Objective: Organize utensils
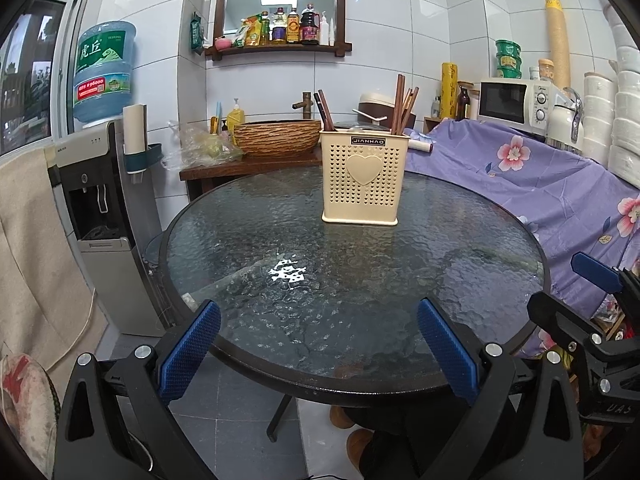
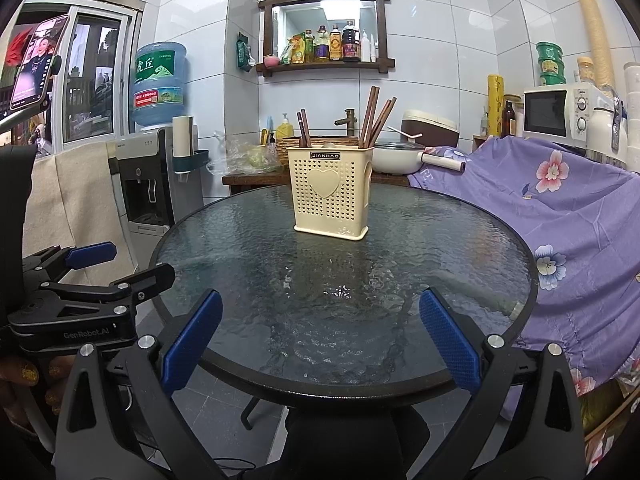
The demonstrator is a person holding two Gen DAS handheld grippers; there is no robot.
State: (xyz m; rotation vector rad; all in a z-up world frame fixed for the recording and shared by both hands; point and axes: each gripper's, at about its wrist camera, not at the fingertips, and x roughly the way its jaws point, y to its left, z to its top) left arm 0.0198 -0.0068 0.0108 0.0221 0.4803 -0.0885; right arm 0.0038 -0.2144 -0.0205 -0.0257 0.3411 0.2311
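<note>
Both tools spread wide, nothing between the pads. Left tool (image 1: 318,344) hangs over near edge of the bench (image 1: 240,220), blue pads (image 1: 188,350) well apart; also seen from the right wrist cam at far left (image 2: 120,264), jaws parted. Right tool (image 2: 320,344) same pose over the near rim, pads (image 2: 450,340) wide, empty; in the left cam it shows at the right edge (image 1: 568,284), also spread.

Bench is round, dark rim, rippled glass top w/ a light glare near centre. Holder (image 1: 362,176), cream plastic w/ small cut-outs, a raised heart and a "JIANHAO" label, stands upright on the far half of the bench, well apart from both tools. Chopsticks (image 1: 402,106), brown, stand in it in two groups: a couple lean left in the left compartment, several more upright/fanned at the right side.

Behind bench: wooden counter w/ woven basin (image 1: 276,136) & tap. Water dispenser (image 1: 102,184) w/ blue bottle at left. Purple floral cloth (image 1: 540,184) drapes right side, microwave (image 1: 516,102) behind it. Wall shelf (image 1: 280,16) w/ bottles above.
</note>
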